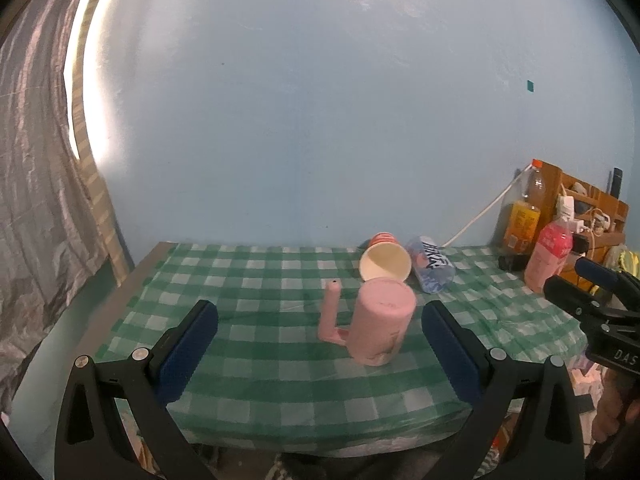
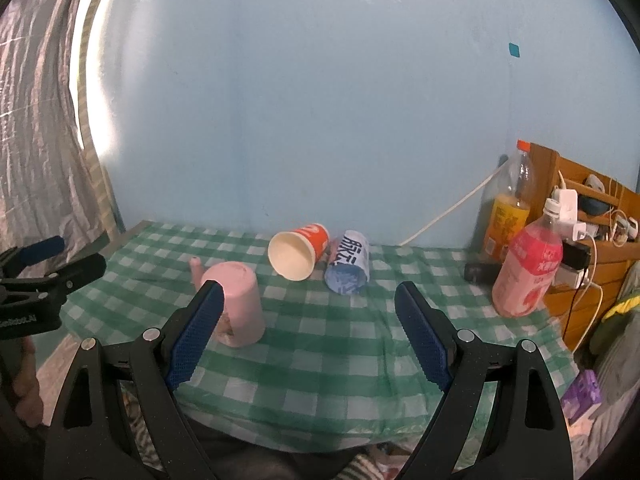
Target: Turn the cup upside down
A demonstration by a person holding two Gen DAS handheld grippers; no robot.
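Pale blue wall (image 1: 340, 120), bright window strip (image 1: 78, 92) left, grey curtain (image 1: 28, 184).

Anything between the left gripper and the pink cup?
No. In the left wrist view only bare checked tablecloth separates the open left gripper from the pink cup.

Each gripper, left (image 1: 320, 350) and right (image 2: 308, 330), consists of two black plastic arms with triangular cut-outs, round silver screw heads at the joints, and two fingers faced with dark blue ribbed pads (image 2: 196, 334). White lettering marks the black body of each unit where it appears in the other wrist view. Bare skin of the person's hand (image 2: 24, 384) shows behind the left unit.
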